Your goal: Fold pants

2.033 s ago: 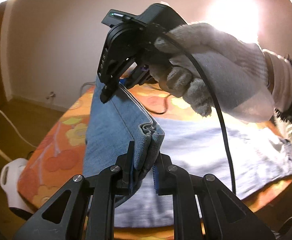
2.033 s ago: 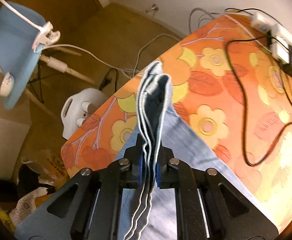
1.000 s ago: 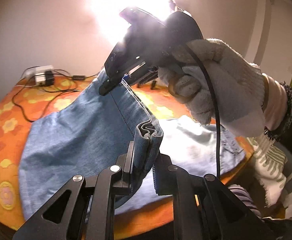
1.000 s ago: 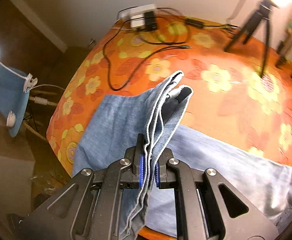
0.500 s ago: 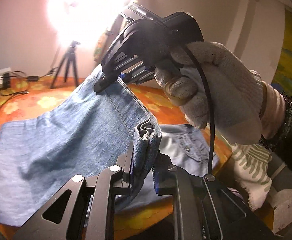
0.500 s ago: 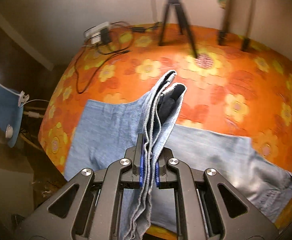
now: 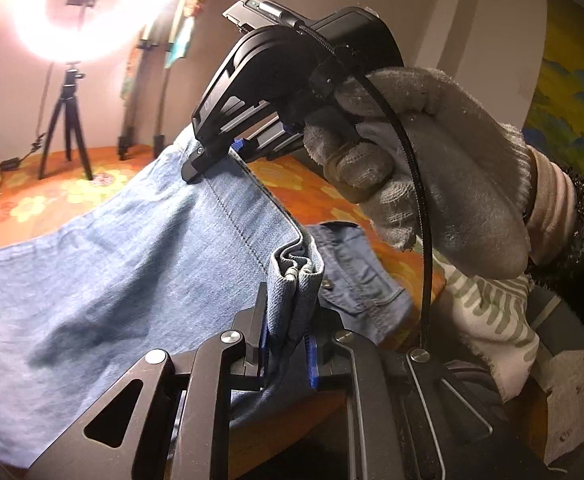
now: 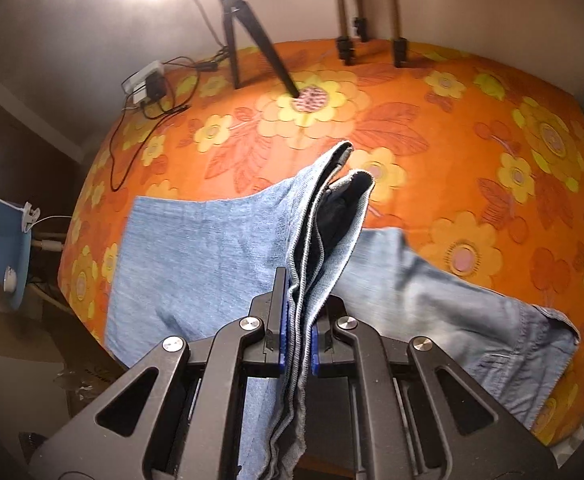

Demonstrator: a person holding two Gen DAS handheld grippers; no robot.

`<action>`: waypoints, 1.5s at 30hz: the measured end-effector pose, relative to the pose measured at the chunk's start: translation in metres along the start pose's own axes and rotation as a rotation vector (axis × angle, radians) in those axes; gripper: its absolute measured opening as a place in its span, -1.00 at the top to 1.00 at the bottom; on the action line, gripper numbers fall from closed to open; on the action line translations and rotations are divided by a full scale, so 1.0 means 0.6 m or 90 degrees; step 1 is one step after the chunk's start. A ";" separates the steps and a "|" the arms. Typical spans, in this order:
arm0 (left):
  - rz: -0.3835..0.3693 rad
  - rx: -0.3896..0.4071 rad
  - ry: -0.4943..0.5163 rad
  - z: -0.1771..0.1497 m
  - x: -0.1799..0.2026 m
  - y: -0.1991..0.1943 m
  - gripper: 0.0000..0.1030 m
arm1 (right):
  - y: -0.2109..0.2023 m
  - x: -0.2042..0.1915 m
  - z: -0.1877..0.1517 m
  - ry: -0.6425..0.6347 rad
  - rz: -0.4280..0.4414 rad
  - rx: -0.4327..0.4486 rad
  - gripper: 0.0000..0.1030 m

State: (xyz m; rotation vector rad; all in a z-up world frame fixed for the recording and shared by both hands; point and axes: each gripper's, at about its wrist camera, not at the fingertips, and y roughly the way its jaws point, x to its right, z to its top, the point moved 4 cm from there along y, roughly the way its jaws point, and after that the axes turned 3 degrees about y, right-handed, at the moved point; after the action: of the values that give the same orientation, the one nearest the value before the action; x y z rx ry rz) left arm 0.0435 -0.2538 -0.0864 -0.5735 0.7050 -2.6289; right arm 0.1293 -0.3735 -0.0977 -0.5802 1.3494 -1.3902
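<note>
The left tool is clamped narrow on a bunched hem of the pants, and the right tool, held by a gloved hand, pinches layered hem edges that hide its pads. The pants drape from both tools onto the orange flowered counter; their waist end nears the counter's edge. Beyond the tools stands a tripod, with bare counter between.

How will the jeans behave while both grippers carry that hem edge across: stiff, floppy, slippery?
Likely floppy: the jeans sag from the pinched hem down onto the tablecloth. Probably not slippery: the left gripper and right gripper each clamp several bunched denim layers. Trailing cloth may drag and wrinkle.
</note>
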 end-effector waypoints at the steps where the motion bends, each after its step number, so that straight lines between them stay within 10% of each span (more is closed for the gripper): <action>1: -0.006 -0.004 0.006 0.002 0.008 0.007 0.76 | -0.006 0.011 -0.003 0.003 -0.003 0.002 0.84; 25: -0.125 -0.092 0.118 -0.007 0.222 0.169 0.76 | -0.096 0.322 -0.112 0.152 -0.035 0.029 0.84; 45: -0.131 -0.159 0.147 -0.039 0.262 0.259 0.76 | -0.045 0.422 -0.158 0.200 -0.021 0.017 0.84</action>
State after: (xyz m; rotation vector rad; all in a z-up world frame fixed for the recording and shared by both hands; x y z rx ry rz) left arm -0.0658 -0.4389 -0.1430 -0.4316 1.1105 -2.8487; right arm -0.0440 -0.5671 -0.1762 -0.3769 1.5726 -1.5704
